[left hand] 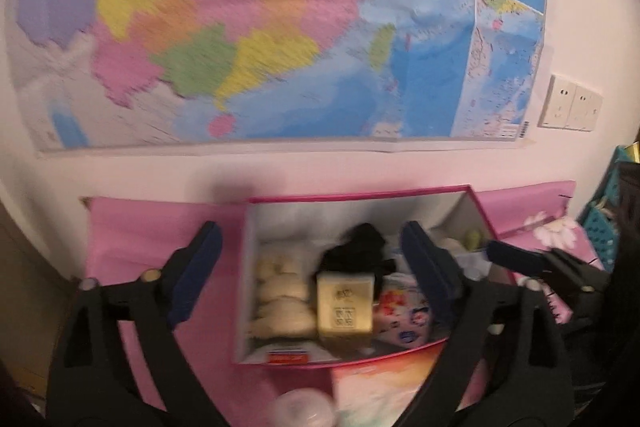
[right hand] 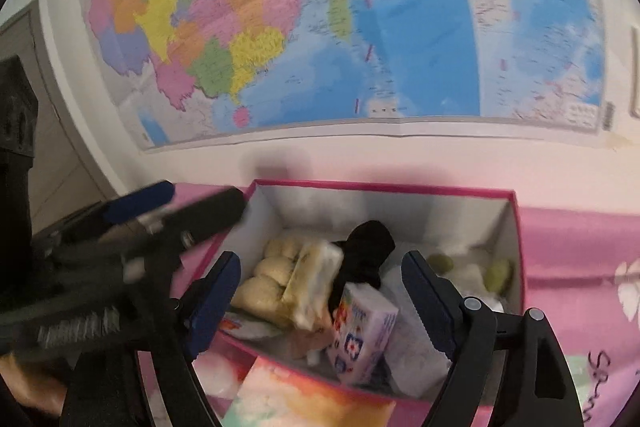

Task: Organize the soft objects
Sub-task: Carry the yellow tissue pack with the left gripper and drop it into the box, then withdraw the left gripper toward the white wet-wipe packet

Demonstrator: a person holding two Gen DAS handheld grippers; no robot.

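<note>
A pink-rimmed box (left hand: 360,193) (right hand: 380,185) stands on a pink cloth against the wall. It holds a cream plush (left hand: 280,291) (right hand: 268,279), a yellow tissue pack (left hand: 346,307) (right hand: 316,283), a black cloth (left hand: 360,247) (right hand: 366,247), a floral tissue pack (left hand: 404,315) (right hand: 362,331) and a white plush with green spots (right hand: 480,271). My left gripper (left hand: 316,267) is open and empty above the box. My right gripper (right hand: 322,295) is open and empty above the box, and its fingers (left hand: 516,255) show at the right in the left wrist view.
A pastel pack (left hand: 380,387) (right hand: 304,395) lies in front of the box. A wall map (left hand: 280,27) (right hand: 340,19) hangs behind. A wall socket (left hand: 570,103) is at the right. Teal baskets (left hand: 604,227) stand at the far right. The pink cloth (right hand: 572,267) has a flower print.
</note>
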